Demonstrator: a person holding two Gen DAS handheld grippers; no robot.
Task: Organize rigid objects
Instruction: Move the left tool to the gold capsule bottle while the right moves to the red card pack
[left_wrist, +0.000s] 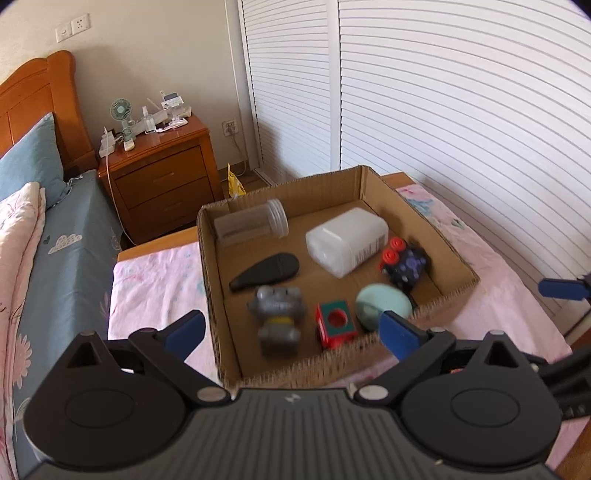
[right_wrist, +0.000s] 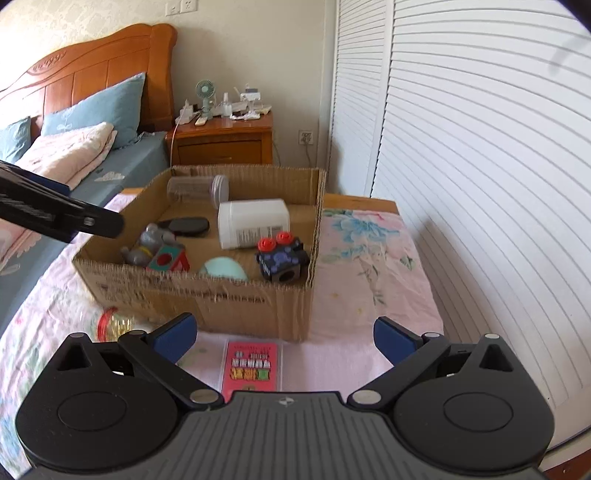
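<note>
A cardboard box (left_wrist: 402, 206) (right_wrist: 236, 299) sits on a pink floral cloth. Inside lie a clear jar (left_wrist: 253, 221) (right_wrist: 197, 189), a white container (left_wrist: 347, 240) (right_wrist: 253, 221), a black oval case (left_wrist: 264, 271) (right_wrist: 184, 226), a grey figurine (left_wrist: 277, 317) (right_wrist: 147, 242), a red-green cube (left_wrist: 336, 325) (right_wrist: 168, 260), a mint round object (left_wrist: 382, 302) (right_wrist: 223, 269) and a black cube with red knobs (left_wrist: 404, 264) (right_wrist: 282, 258). My left gripper (left_wrist: 291, 332) is open and empty above the box's near wall. My right gripper (right_wrist: 284, 338) is open and empty in front of the box, above a pink card pack (right_wrist: 251, 365).
A clear jar with a red lid (right_wrist: 114, 325) lies on the cloth left of the right gripper. A wooden nightstand (left_wrist: 162, 166) with a small fan and clutter stands behind, a bed (left_wrist: 44, 236) to the left, white louvred doors (left_wrist: 443, 92) to the right.
</note>
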